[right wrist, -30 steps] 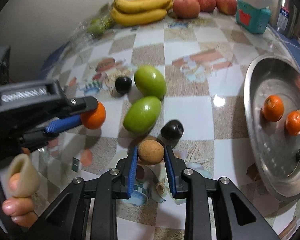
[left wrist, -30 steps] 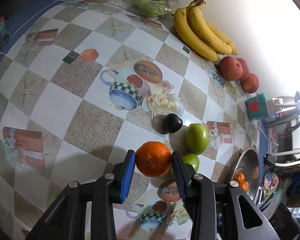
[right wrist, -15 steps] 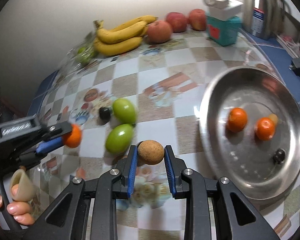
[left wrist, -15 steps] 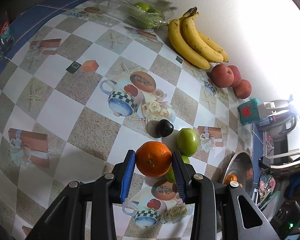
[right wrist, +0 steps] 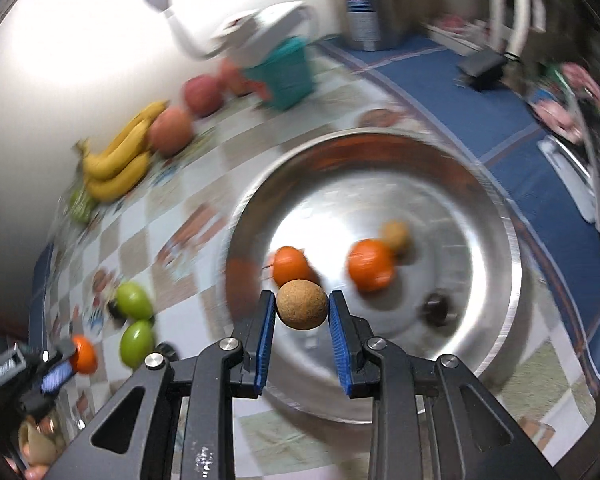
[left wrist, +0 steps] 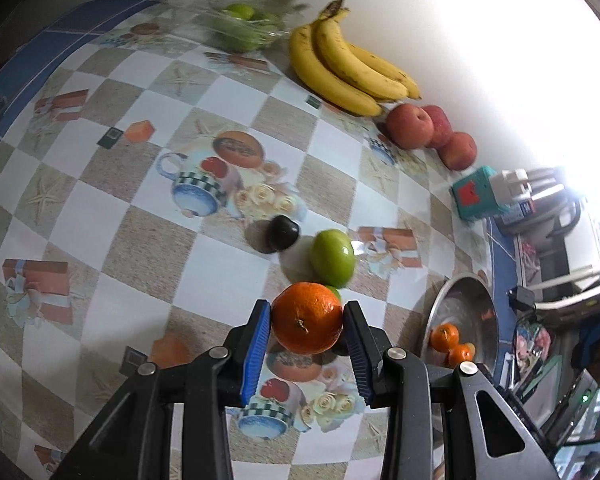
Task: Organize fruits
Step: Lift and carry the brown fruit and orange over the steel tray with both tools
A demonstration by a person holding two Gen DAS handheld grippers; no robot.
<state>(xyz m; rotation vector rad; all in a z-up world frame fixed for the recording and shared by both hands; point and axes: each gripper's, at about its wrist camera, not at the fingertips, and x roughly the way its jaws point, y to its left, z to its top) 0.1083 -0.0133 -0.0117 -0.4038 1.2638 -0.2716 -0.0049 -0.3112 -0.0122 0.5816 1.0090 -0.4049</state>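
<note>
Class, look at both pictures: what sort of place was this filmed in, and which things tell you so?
Probably a home kitchen or dining table: a checked, picture-printed tablecloth, a bunch of yellow bananas against the wall, and a round steel basin holding small oranges.

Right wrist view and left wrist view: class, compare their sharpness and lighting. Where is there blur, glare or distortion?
Right wrist view: motion blur smears the steel bowl and bananas, while the held brown fruit stays sharp. Left wrist view: mostly crisp, the orange clear, glare whitening the wall at upper right, fisheye bending the checked tablecloth.
</note>
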